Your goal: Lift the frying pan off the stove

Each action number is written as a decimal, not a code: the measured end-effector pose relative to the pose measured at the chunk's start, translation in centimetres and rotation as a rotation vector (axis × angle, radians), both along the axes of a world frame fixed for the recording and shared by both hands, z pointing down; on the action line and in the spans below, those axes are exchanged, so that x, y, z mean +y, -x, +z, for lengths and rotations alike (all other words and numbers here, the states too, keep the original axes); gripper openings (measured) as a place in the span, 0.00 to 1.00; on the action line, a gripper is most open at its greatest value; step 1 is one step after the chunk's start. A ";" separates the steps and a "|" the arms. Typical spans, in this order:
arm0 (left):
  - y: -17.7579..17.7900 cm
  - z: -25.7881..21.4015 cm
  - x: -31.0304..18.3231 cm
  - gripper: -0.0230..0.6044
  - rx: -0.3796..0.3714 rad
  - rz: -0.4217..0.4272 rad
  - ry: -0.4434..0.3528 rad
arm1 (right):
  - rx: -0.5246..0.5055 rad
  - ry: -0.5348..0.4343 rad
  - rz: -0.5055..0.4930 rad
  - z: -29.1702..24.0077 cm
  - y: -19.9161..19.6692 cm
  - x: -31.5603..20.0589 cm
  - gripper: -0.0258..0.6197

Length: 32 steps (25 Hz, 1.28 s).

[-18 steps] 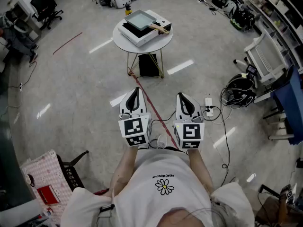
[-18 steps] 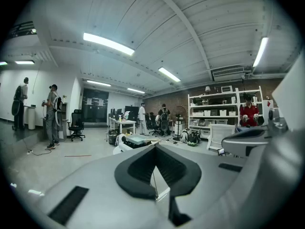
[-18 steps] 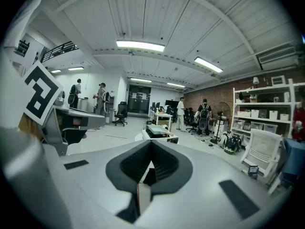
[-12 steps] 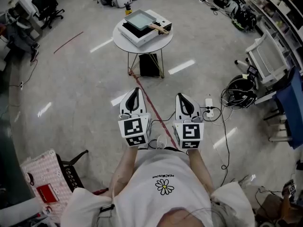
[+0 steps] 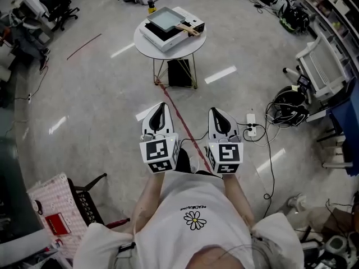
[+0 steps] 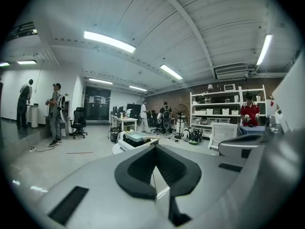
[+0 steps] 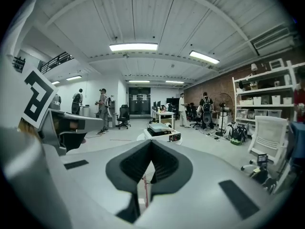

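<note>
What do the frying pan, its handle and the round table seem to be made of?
Frying pan: probably metal, dull grey with a matte inside. Handle: looks like wood, pale tan against the grey pan. Table: smooth white top, material unclear from here, on thin wire-like legs, likely metal.

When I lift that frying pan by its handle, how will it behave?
The frying pan looks rigid, so it should keep its shape. With one handle off its side, it will probably tip away from the grip.
</note>
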State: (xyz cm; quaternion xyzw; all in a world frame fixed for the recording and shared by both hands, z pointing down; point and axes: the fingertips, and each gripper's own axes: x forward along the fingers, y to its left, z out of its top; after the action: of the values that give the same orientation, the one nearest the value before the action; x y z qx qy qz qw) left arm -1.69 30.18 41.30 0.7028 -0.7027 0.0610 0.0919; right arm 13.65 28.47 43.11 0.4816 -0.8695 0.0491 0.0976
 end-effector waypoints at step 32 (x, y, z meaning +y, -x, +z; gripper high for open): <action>6.0 -0.4 -32.3 0.04 0.108 0.106 -0.005 | 0.122 0.037 0.054 0.6 6.9 -29.8 0.04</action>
State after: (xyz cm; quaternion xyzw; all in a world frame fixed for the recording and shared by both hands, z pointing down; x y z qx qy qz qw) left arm -7.68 -2.15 40.87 0.7415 -0.6588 0.0259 0.1244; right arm 6.71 -1.34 43.69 0.5052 -0.8475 0.0384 0.1583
